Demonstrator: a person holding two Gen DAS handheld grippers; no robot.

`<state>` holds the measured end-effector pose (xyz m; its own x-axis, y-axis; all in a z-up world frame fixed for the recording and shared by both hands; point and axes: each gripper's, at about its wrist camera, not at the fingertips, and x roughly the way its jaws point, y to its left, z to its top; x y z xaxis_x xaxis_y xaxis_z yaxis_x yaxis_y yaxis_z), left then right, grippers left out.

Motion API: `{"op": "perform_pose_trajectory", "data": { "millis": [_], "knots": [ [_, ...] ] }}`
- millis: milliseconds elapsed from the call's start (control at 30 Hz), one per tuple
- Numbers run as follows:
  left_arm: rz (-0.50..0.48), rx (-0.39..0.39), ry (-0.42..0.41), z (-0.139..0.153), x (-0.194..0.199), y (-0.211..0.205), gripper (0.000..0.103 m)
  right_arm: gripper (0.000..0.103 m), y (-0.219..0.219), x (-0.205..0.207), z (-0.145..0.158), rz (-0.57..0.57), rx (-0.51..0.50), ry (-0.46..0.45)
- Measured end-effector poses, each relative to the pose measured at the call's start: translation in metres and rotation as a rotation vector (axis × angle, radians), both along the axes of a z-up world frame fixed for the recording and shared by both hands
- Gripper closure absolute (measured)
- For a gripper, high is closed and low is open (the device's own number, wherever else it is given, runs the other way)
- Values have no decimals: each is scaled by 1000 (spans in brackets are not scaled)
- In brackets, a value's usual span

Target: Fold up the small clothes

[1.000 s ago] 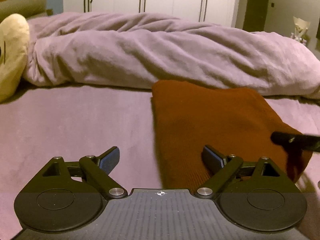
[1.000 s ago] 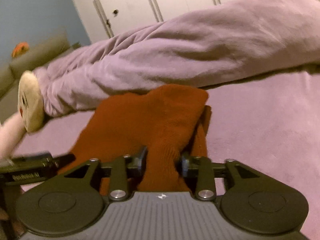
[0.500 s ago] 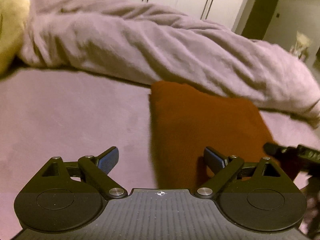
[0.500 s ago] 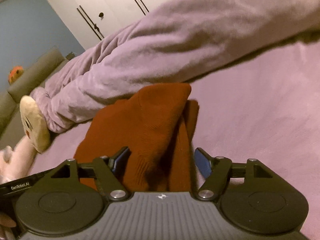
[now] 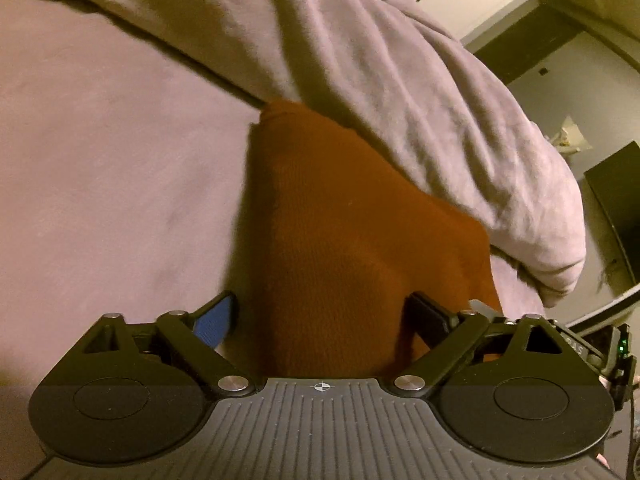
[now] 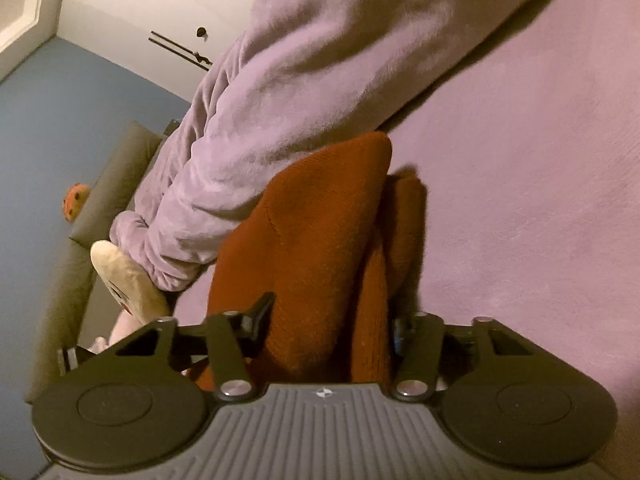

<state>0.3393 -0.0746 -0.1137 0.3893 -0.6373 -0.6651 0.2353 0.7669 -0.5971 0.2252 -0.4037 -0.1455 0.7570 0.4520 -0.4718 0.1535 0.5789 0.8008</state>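
A rust-orange knit garment (image 5: 340, 240) lies folded on the purple bed sheet (image 5: 100, 168), its far edge against a rumpled lilac duvet (image 5: 400, 80). My left gripper (image 5: 320, 316) is open, its fingers on either side of the garment's near end. In the right wrist view the same garment (image 6: 320, 240) shows a raised fold, and my right gripper (image 6: 332, 320) stands open around its near end, fingers apart. Both views are strongly tilted.
A cream plush toy (image 6: 128, 276) lies at the left by the duvet's end. A grey sofa (image 6: 112, 184) with an orange toy (image 6: 76, 200) stands behind. White wardrobe doors (image 6: 180, 20) are at the back. The other gripper's body (image 5: 600, 352) shows at right.
My right gripper let go of the garment and opened. Both grippers tilted and moved in closer, so the garment now sits between each pair of fingers.
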Motion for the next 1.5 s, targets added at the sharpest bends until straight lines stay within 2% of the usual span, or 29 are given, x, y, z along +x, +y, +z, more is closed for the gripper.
{"op": "perform_pose_trajectory", "data": {
  "millis": [33, 100, 167, 233, 400, 500, 633, 700, 767, 833, 900, 933, 967, 1033, 1100, 1167, 1233, 1333, 1400, 1433, 1500],
  "knots": [
    [-10, -10, -15, 1, 0, -3, 26, 59, 0, 2, -2, -5, 6, -3],
    [-3, 0, -26, 6, 0, -6, 35, 66, 4, 2, -3, -25, 0, -7],
    [-16, 5, -54, 14, -2, -3, 52, 69, 10, -1, 4, -38, -22, -24],
    [-24, -8, -66, 22, -5, 4, 60, 72, 16, -6, 14, -38, -22, -47],
    [-25, 18, -84, 41, -15, 16, 62, 73, 37, -12, 44, -19, 10, -119],
    [7, 42, -90, 57, -22, 29, 62, 73, 57, -11, 59, 14, 11, -142],
    [46, 66, -95, 79, -38, 66, 62, 73, 81, -14, 70, 65, 32, -161],
    [68, 121, -95, 85, -47, 76, 61, 73, 92, -16, 68, 90, 42, -161],
    [88, 219, -131, 86, -58, 80, 61, 73, 108, -16, 62, 117, 27, -140],
    [97, 314, -148, 80, -63, 80, 56, 70, 125, -18, 56, 140, -29, -120],
    [129, 431, -167, 76, -74, 84, 52, 63, 142, -20, 51, 134, -143, -63],
    [143, 452, -212, 79, -83, 87, 44, 61, 145, -27, 52, 107, -216, -40],
    [163, 466, -248, 84, -92, 91, 28, 60, 147, -35, 56, 79, -283, -48],
    [226, 477, -327, 93, -108, 97, 9, 60, 151, -57, 76, 12, -423, -118],
    [261, 475, -374, 98, -117, 96, 8, 60, 167, -77, 97, -40, -583, -175],
    [235, 460, -375, 100, -128, 92, 8, 60, 184, -88, 107, 6, -654, -214],
    [211, 466, -361, 94, -145, 88, 8, 61, 207, -96, 109, 90, -707, -242],
    [188, 471, -347, 81, -173, 95, 8, 62, 236, -111, 104, 157, -842, -280],
    [154, 480, -294, 64, -182, 99, 5, 62, 233, -114, 91, 186, -851, -244],
    [141, 513, -260, 56, -184, 98, 6, 62, 230, -115, 84, 194, -862, -218],
    [140, 628, -229, 44, -188, 97, 6, 62, 228, -112, 79, 184, -900, -198]
  ]
}}
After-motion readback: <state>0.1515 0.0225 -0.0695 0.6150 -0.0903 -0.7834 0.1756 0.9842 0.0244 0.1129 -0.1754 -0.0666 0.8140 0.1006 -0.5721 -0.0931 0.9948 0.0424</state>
